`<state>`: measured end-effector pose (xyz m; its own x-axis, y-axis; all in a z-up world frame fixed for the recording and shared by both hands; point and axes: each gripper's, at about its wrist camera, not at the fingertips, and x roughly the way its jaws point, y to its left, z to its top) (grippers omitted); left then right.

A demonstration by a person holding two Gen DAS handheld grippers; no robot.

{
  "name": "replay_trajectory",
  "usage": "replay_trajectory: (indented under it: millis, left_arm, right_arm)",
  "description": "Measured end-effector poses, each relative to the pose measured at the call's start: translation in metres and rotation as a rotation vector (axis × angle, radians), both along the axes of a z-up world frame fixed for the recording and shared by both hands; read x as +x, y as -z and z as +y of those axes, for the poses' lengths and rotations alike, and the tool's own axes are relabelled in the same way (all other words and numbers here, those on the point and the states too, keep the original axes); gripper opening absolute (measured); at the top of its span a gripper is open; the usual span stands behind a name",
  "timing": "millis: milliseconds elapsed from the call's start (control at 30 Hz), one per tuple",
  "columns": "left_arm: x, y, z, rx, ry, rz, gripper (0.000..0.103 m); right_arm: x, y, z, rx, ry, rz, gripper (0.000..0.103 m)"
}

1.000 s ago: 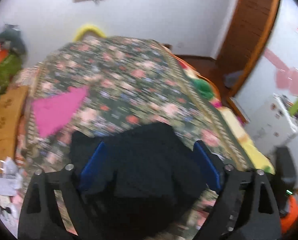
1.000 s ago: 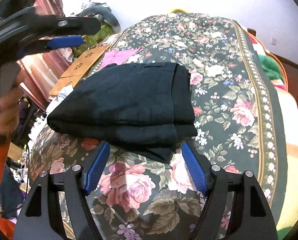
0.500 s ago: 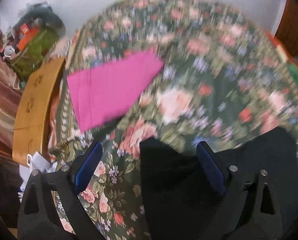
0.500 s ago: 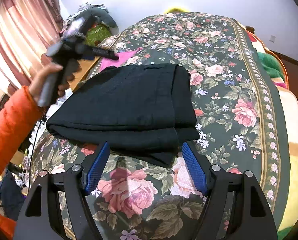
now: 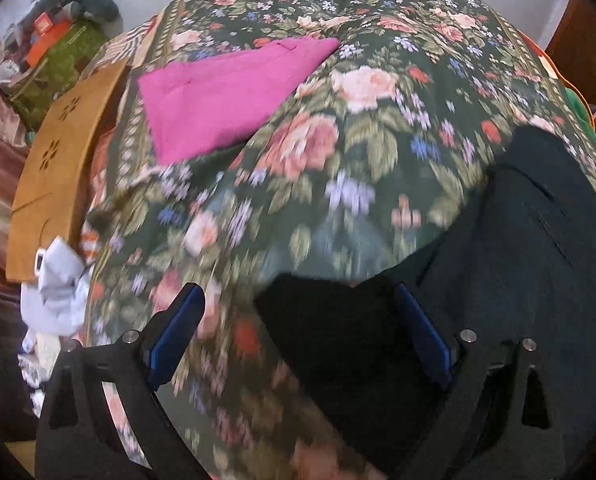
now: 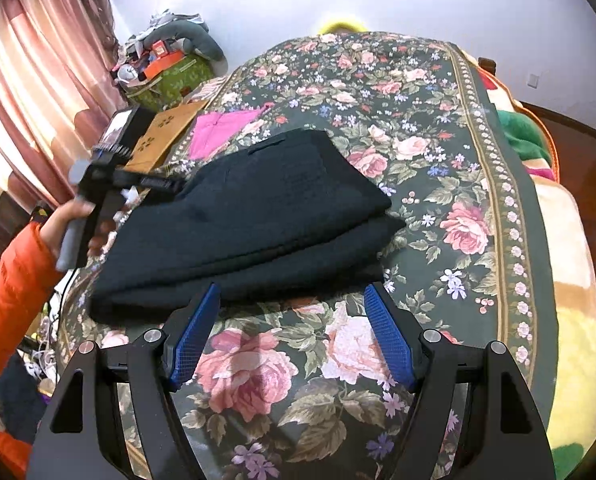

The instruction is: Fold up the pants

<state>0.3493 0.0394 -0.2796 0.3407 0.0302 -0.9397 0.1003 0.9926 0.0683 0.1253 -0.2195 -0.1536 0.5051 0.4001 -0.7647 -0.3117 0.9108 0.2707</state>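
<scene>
The black pants [image 6: 249, 216] lie folded into a thick rectangle on the flowered bed cover [image 6: 438, 160]. My right gripper [image 6: 293, 290] hovers open just before their near edge, with nothing between its blue pads. My left gripper [image 5: 298, 292] is also open and points steeply down at the pants' left end. A corner of the pants [image 5: 338, 340] lies below, between its fingers, and the pads do not press on it. In the right wrist view the left gripper [image 6: 153, 182] is held by a hand in an orange sleeve, at the pants' far left edge.
A pink folded cloth [image 5: 225, 92] lies on the cover beyond the pants. A wooden board [image 5: 57, 160] leans at the bed's left side, with white clutter [image 5: 57, 280] below it. Curtains [image 6: 37, 80] hang left. Green and yellow blankets [image 6: 570, 320] edge the bed's right side.
My left gripper has come down and tipped forward toward the pants' left end, still open. The right gripper and the pants have stayed put.
</scene>
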Motion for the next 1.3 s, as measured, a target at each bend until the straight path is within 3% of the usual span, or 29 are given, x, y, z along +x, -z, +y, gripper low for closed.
replay_trajectory:
  millis: [267,600,700,800,900,1100,1300]
  left_arm:
    - [-0.073,-0.022,-0.002,-0.067,0.021,-0.028,0.096]
    - [-0.111,-0.053,-0.017,-0.106,0.024,-0.103,0.096]
    - [-0.120,-0.069,-0.015,-0.205,0.037,-0.131,0.096]
    - [-0.127,-0.071,-0.021,-0.189,0.060,-0.163,0.094]
    - [-0.128,-0.055,-0.024,-0.148,0.059,-0.139,0.079]
    - [-0.140,-0.047,-0.006,-0.242,0.014,-0.156,0.072]
    - [-0.149,-0.054,-0.002,-0.225,0.003,-0.176,0.067]
  right_arm:
    - [-0.007,-0.002,0.003,0.007,0.002,-0.010,0.071]
    - [-0.003,0.012,0.004,-0.001,0.042,-0.010,0.071]
    - [-0.004,0.014,0.003,0.004,0.034,-0.016,0.061]
    - [-0.004,0.019,0.007,0.003,0.007,0.003,0.050]
    - [-0.007,0.023,0.011,-0.021,-0.009,-0.001,0.041]
    - [-0.009,0.023,0.000,-0.034,0.005,-0.001,0.019]
    - [-0.015,0.025,-0.004,-0.064,-0.002,-0.006,0.016]
